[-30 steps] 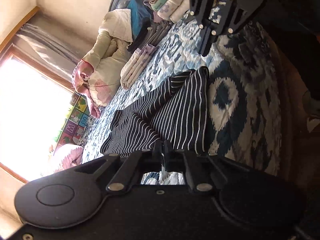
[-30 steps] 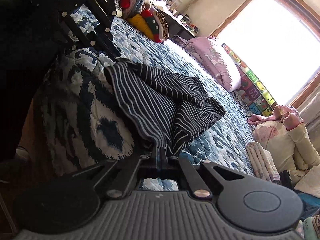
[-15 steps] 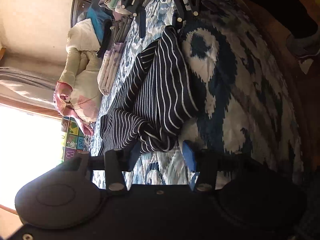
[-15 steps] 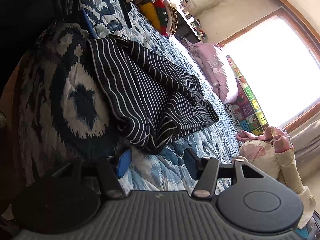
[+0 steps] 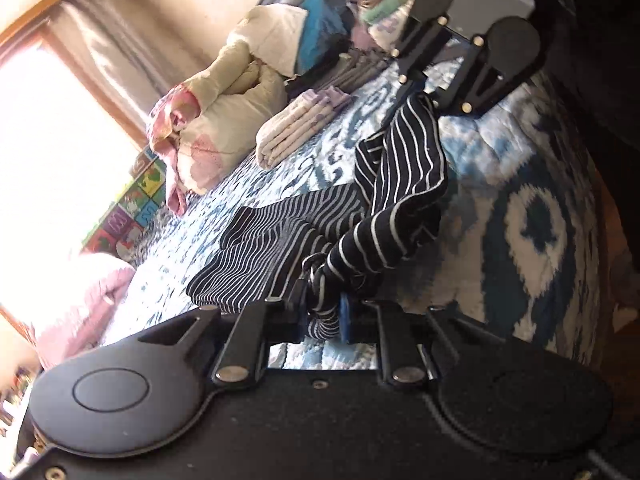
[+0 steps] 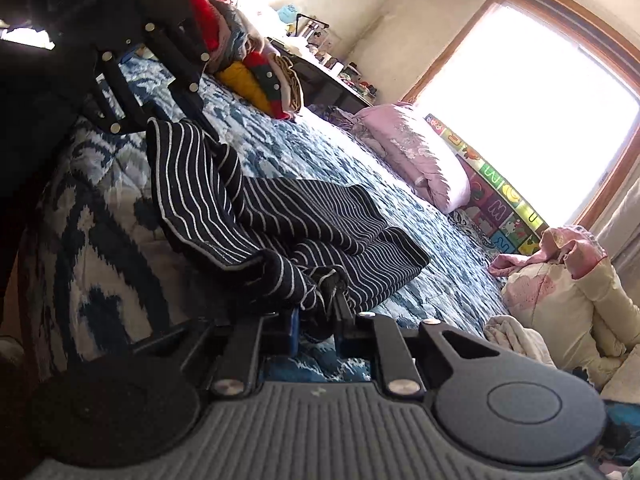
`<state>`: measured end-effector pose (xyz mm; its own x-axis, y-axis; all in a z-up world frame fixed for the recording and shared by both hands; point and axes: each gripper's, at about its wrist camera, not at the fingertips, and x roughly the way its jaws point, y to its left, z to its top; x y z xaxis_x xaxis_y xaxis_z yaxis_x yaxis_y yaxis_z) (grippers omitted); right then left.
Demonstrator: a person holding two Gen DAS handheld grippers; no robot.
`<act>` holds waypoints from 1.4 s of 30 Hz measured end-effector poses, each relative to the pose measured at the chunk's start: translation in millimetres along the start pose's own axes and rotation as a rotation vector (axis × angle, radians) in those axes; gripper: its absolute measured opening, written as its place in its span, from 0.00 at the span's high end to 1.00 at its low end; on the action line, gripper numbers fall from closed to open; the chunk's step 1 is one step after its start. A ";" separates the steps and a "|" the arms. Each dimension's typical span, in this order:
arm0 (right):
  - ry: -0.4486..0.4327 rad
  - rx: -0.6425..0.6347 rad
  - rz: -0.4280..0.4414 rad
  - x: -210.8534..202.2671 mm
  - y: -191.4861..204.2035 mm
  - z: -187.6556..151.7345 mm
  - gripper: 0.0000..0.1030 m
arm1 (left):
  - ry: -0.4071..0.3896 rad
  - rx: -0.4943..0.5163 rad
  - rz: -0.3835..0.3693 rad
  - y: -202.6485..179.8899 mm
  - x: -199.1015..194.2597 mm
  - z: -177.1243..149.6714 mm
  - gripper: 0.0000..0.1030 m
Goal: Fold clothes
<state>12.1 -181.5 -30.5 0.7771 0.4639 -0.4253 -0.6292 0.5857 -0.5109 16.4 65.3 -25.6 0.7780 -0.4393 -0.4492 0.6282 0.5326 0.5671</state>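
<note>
A black garment with thin white stripes [image 5: 280, 248] lies partly folded on the blue and white patterned bedspread [image 5: 532, 208]. My left gripper [image 5: 322, 316] is shut on a bunched corner of it, and the cloth is lifted off the bed. My right gripper [image 6: 316, 320] is shut on the opposite corner of the same striped garment [image 6: 304, 220]. Each gripper shows in the other's view: the right gripper at the top [image 5: 452, 92] and the left gripper at the upper left [image 6: 160, 92], both at the garment's raised near edge.
Folded pale cloths [image 5: 300, 128] and a cream and pink quilt bundle [image 5: 212, 128] lie on the bed toward the headboard side. A pink pillow [image 6: 416, 160], stacked red and yellow clothes [image 6: 256, 80] and a bright window [image 6: 528, 120] lie beyond. The bed edge is near me.
Both grippers were open around the garment's corners half a second ago. Now both are shut on them and have lifted the near edge off the bed.
</note>
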 end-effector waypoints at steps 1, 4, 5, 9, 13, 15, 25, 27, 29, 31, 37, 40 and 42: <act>0.002 0.035 0.009 3.0 -11.9 5.9 0.83 | -0.001 -0.051 -0.009 12.8 3.0 3.2 0.86; 0.021 0.111 0.057 20.9 -52.4 24.7 0.83 | -0.007 -0.188 -0.025 51.4 15.9 11.6 0.87; 0.024 0.129 0.068 28.0 -64.3 29.9 0.83 | -0.008 -0.227 -0.032 64.8 22.5 14.1 0.87; 0.062 0.265 0.147 74.2 -120.2 44.8 0.84 | 0.006 -0.378 -0.074 118.3 55.8 19.2 0.88; 0.108 0.412 0.208 120.1 -164.5 47.8 0.84 | 0.037 -0.553 -0.120 167.2 91.8 14.8 0.88; 0.134 0.484 0.238 143.2 -183.2 46.6 0.84 | 0.048 -0.644 -0.146 188.7 109.0 10.8 0.88; 0.241 0.689 0.322 241.2 -238.8 30.9 0.84 | 0.138 -0.816 -0.181 241.0 184.5 -15.5 0.88; 0.255 0.714 0.329 255.7 -242.8 25.7 0.84 | 0.157 -0.838 -0.186 244.9 197.1 -23.4 0.88; 0.267 0.744 0.335 269.5 -246.1 19.8 0.84 | 0.182 -0.863 -0.194 246.5 209.5 -31.4 0.88; 0.284 0.796 0.337 280.7 -247.5 11.2 0.84 | 0.207 -0.900 -0.209 246.7 219.5 -38.9 0.89; 0.241 0.926 0.247 280.4 -248.7 -5.8 0.74 | 0.190 -1.014 -0.072 248.6 210.1 -48.9 0.79; 0.149 0.972 0.181 259.5 -249.3 -11.0 0.67 | 0.117 -0.962 -0.008 234.4 184.1 -35.2 0.79; 0.060 0.928 0.155 238.3 -239.9 -7.3 0.67 | 0.053 -0.934 -0.020 219.2 170.4 -25.3 0.79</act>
<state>348.1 -216.2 -14.7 0.6670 0.5614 -0.4899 -0.4448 0.8275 0.3427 287.0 125.5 4.6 0.7519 -0.4329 -0.4972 0.3765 0.9011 -0.2152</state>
